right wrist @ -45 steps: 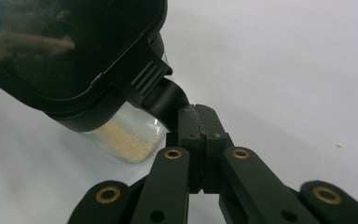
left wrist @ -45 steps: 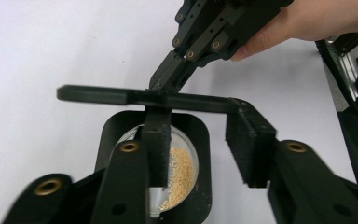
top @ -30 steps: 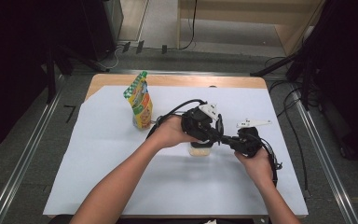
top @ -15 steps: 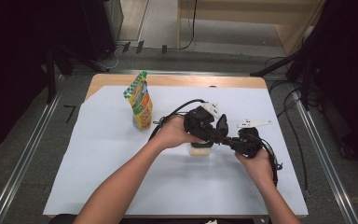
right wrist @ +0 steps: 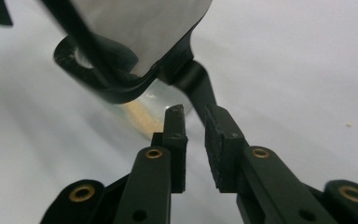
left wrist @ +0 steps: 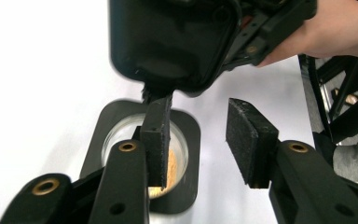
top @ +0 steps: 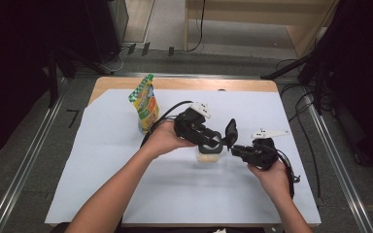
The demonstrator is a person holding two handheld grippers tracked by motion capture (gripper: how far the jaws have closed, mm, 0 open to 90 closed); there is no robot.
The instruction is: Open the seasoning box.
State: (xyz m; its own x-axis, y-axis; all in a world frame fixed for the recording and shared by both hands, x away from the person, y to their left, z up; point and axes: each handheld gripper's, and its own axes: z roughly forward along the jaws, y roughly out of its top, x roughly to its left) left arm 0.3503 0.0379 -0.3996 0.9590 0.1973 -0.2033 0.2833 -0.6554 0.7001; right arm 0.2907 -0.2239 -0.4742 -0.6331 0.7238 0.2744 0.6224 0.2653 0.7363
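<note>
Jar [top: 208, 156], one only, sits mid tabletop [top: 102, 194] w/ my two claws meeting over it. Left claw [left wrist: 200, 144] has just been opening: one pad dips into jar's mouth, other hangs outside, nothing pinched. Right claw [right wrist: 195, 135] has also just been opening, now a narrow gap, black lid stem [right wrist: 200, 91] right at its tips; can't tell if touching. Jar is clear glass w/ square black collar, some pale tan grainy stuff at the bottom. One green-yellow pouch [top: 145, 103] stands upright, well apart toward the far-left corner.
</note>
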